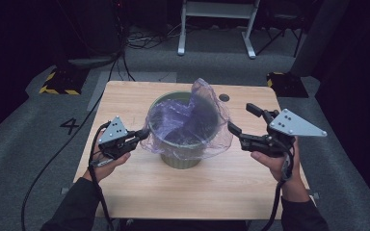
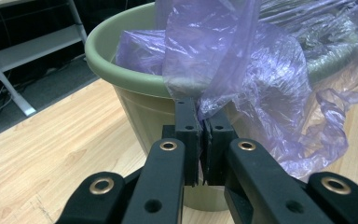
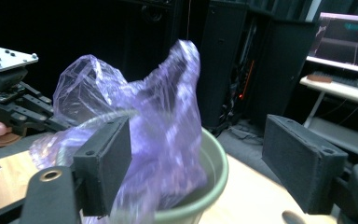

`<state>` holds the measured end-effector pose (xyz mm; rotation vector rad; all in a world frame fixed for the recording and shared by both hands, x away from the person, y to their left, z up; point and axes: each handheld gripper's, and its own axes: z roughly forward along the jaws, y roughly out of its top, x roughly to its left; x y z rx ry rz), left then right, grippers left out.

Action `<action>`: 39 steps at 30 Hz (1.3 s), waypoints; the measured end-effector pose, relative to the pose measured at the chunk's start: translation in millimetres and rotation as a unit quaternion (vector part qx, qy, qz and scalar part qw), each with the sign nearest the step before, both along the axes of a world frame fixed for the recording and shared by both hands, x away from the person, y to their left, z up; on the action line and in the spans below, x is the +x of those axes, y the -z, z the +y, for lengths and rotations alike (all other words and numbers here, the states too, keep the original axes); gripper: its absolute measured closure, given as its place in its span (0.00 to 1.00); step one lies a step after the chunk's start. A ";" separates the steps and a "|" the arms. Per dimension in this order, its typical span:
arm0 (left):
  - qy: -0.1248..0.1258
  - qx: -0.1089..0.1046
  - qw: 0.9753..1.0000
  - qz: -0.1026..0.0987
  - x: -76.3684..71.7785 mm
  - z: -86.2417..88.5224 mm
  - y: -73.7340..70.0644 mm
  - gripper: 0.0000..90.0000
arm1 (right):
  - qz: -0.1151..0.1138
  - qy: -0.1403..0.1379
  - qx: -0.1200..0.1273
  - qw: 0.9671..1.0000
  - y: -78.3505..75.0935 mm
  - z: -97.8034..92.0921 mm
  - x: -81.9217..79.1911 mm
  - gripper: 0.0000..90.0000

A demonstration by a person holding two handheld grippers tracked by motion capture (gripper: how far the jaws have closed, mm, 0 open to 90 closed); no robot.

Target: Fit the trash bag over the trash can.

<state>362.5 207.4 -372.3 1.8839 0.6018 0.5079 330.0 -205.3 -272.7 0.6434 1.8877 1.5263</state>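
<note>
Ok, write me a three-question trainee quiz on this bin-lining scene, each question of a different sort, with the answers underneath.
1. True or false: the left gripper is shut on the thin purple plastic bag.
2. How do the right gripper jaws stand? A. clamped on the bin rim; B. wide apart; C. shut on a cable.
3. Fill the gap: the round olive-green plastic bin stands on the light ____ table.

Key
1. True: in the left gripper view the film is pinched between the closed jaws.
2. B: the pads stand far apart, with the bag in front of them.
3. Wooden.
</note>
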 end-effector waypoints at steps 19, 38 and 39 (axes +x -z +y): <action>-0.005 0.018 0.999 0.034 13.2 0.1 26.1 0.93 | 0.017 0.059 -0.065 0.996 29.0 24.6 61.8 0.87; -0.028 0.041 0.999 0.001 -12.8 10.6 21.7 0.23 | 0.062 0.052 -0.057 0.995 58.4 10.1 82.7 0.97; -0.028 0.038 0.999 -0.005 -15.7 12.5 18.2 0.21 | 0.061 0.051 -0.058 0.995 58.0 10.4 82.4 0.98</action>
